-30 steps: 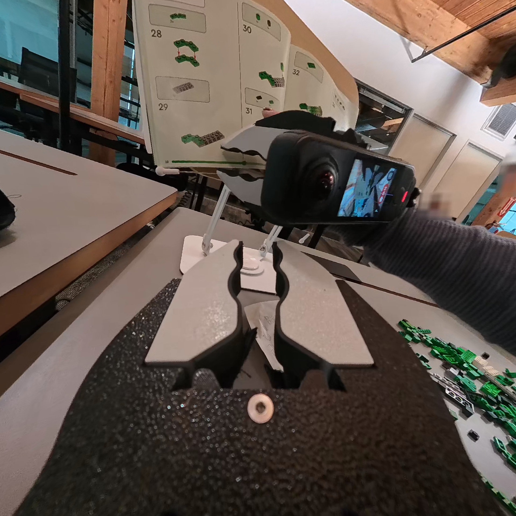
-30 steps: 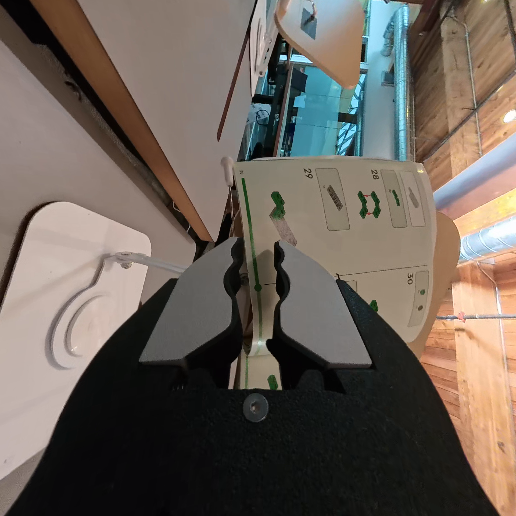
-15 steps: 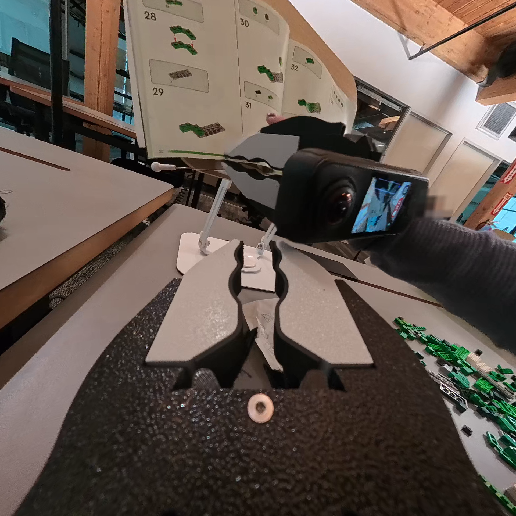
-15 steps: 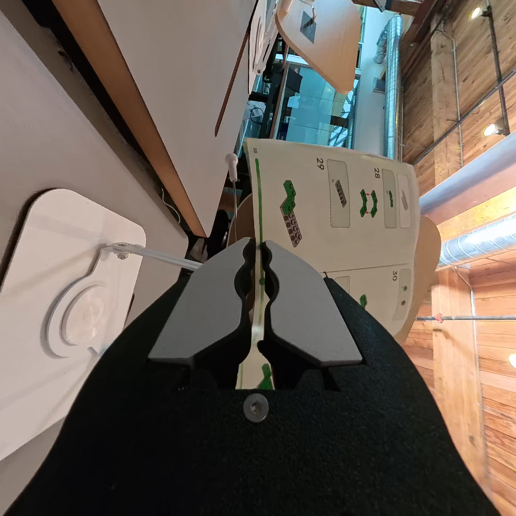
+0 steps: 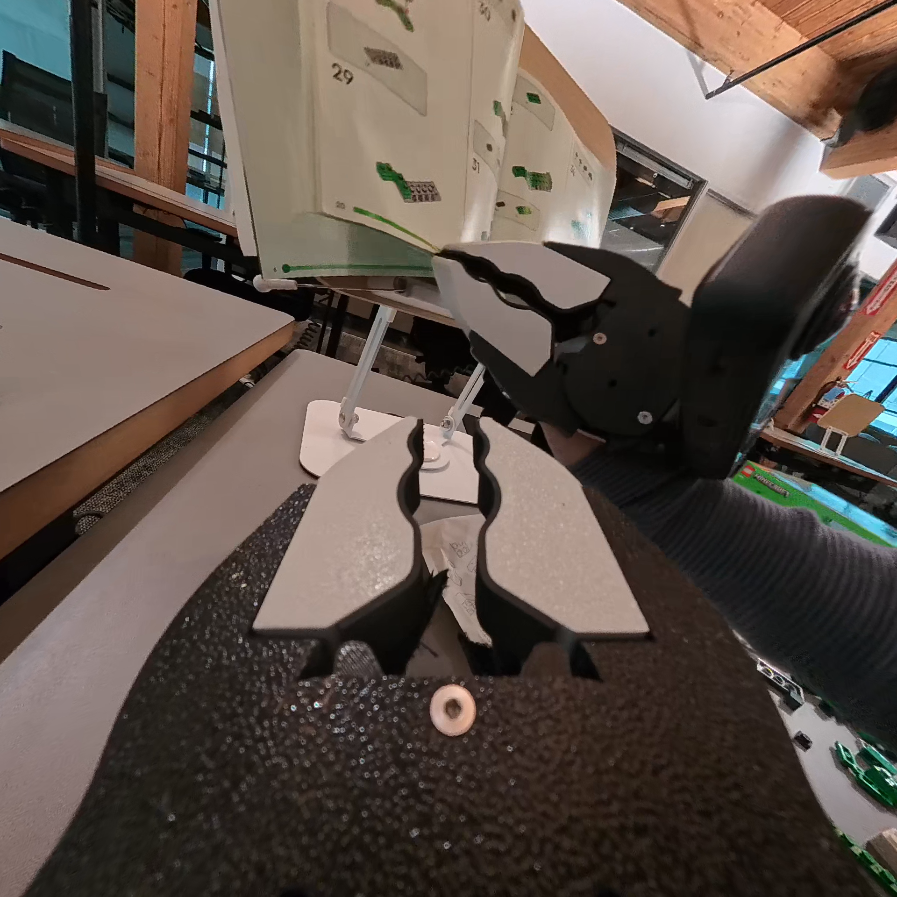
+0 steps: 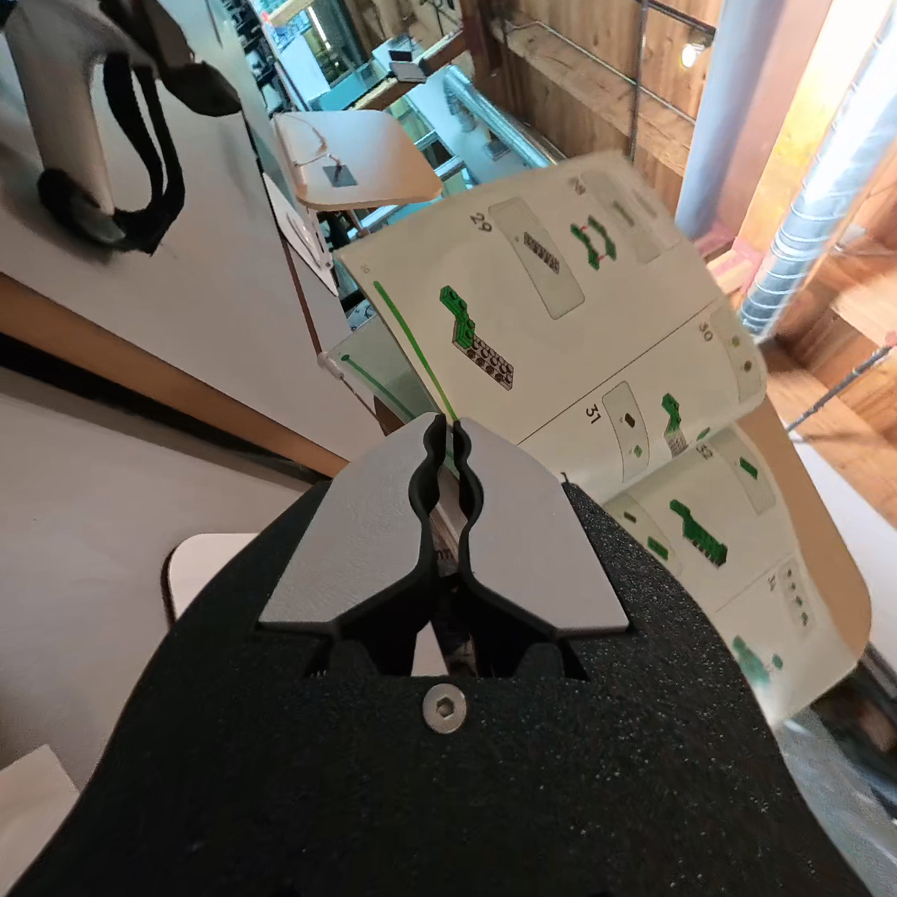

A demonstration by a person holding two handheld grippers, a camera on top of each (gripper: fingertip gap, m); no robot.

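While pinched at its bottom edge, booklet page (image 6: 548,310) between right hand-held gripper (image 6: 449,427) tips.

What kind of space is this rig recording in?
Likely an open workshop or office: grey work tables, exposed timber beams, glass partitions. A building-brick instruction booklet sits on a stand, its page pinched by the right gripper.

Wooden beams (image 5: 757,34), grey tables (image 5: 121,335)

An open-plan office or workshop loft: exposed timber beams (image 5: 776,53), silver ducts (image 6: 815,233), glass partitions, rows of long grey surfaces (image 5: 111,340).
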